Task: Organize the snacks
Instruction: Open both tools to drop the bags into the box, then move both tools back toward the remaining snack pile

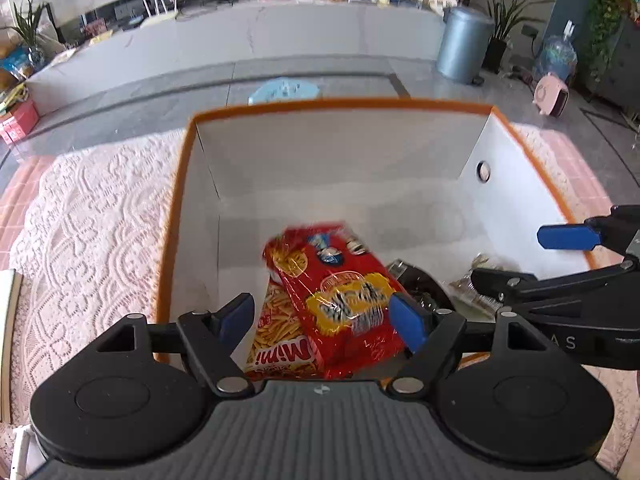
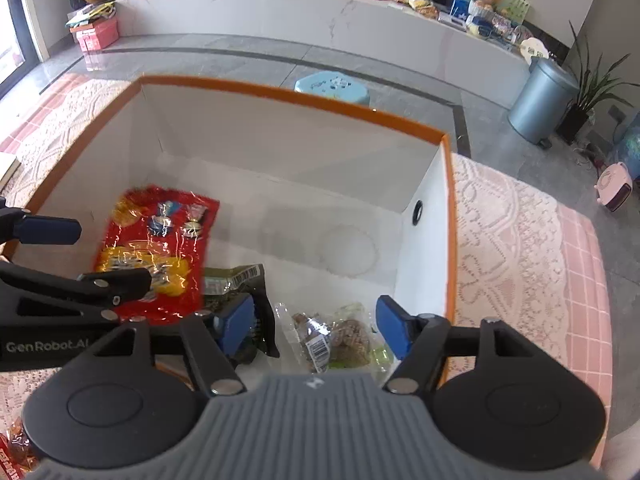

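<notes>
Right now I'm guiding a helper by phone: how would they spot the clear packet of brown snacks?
Find the white box with the orange rim on the pink lace cloth. Inside, at its near right corner, lies the clear packet, beside a dark green packet. It alone is see-through, showing brown lumps and a white barcode.

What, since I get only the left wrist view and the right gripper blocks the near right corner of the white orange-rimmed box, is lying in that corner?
Observer: A clear plastic packet of brown snacks lies flat on the floor of the white orange-rimmed box, close to its right wall.
Operator: Is the right gripper holding it?
Observer: No. The right gripper hangs open above it, with nothing between its fingers.
Operator: Anything left outside the box?
Observer: Yes. A shiny red wrapper is partly in view outside the box, at the lower left edge of the right wrist view.
</notes>
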### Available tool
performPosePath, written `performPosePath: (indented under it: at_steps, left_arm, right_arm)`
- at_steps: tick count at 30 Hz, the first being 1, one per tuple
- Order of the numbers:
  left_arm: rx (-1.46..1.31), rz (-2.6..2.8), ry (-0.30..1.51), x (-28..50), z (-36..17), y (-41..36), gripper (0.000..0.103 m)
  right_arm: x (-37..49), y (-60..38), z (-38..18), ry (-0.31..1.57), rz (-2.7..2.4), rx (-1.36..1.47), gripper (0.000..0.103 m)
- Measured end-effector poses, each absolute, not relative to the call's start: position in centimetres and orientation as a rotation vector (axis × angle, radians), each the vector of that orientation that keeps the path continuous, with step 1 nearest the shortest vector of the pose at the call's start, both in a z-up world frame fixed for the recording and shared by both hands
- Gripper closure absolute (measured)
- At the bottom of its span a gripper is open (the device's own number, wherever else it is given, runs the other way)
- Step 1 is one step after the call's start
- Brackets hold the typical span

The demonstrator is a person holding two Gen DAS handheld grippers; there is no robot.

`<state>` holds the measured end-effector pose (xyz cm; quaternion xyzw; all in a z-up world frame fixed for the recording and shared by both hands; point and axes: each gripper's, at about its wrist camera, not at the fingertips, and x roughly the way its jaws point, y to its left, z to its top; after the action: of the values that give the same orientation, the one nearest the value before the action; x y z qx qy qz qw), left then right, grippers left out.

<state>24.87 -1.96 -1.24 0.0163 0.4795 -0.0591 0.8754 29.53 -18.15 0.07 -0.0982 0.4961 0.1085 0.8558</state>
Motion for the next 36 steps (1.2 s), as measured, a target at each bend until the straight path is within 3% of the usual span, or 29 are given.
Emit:
performPosePath:
  at_steps: [11,27,36]
  left_arm:
    - [-0.021,-0.121,0.857,20.9,2.2,-1.3,0.012]
    - [-0.062,-0.178,0.683,12.4,7.2,-0.4,0.012]
    - [-0.101,-0.289,0.655,7.6,6.8,0.9,0.012]
  right_arm:
    - [25.1,-18.7,3.7,0.934,0.208,-0.197,0.019]
    - [15.3,-20.5,7.6,0.748,0.189,-0.095,0.011]
    - [8.4,-20.9,8.0,0.646,0.172,-0.017,0.009]
